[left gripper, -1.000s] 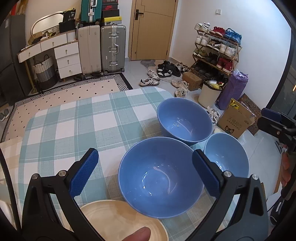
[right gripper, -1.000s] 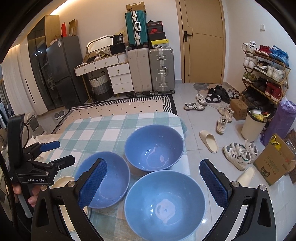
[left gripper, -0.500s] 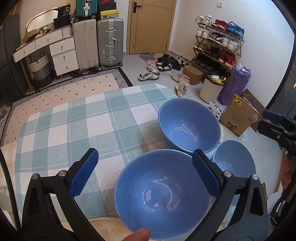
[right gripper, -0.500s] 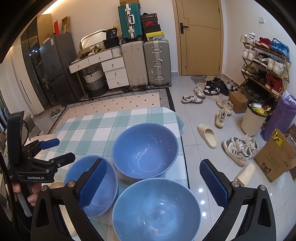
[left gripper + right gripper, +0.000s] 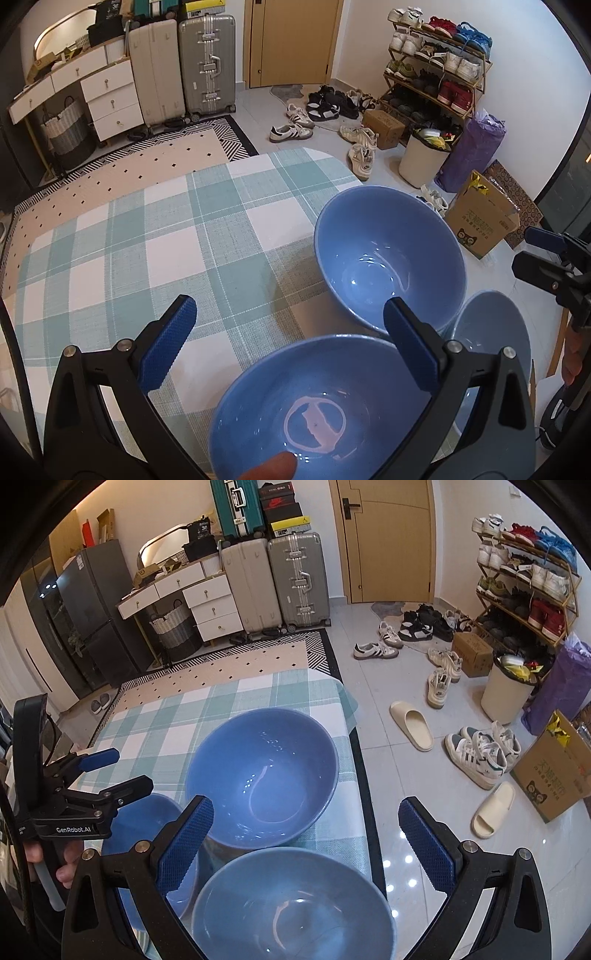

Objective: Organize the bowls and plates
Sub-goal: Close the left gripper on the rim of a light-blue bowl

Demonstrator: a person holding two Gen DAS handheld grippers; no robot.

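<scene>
Left gripper is gaping wide and gripping nothing, hanging over the near blue bowl on the checked tablecloth; a fingertip is poking in at the bottom edge. Far blue bowl is sitting just beyond, nearly touching it, with the third blue bowl at the table's right edge. Right gripper is likewise spread wide and empty above that third bowl. Shoes are littering the floor to the right.

Three empty blue bowls sit upright, clustered close together at the checked tablecloth's edge.
</scene>
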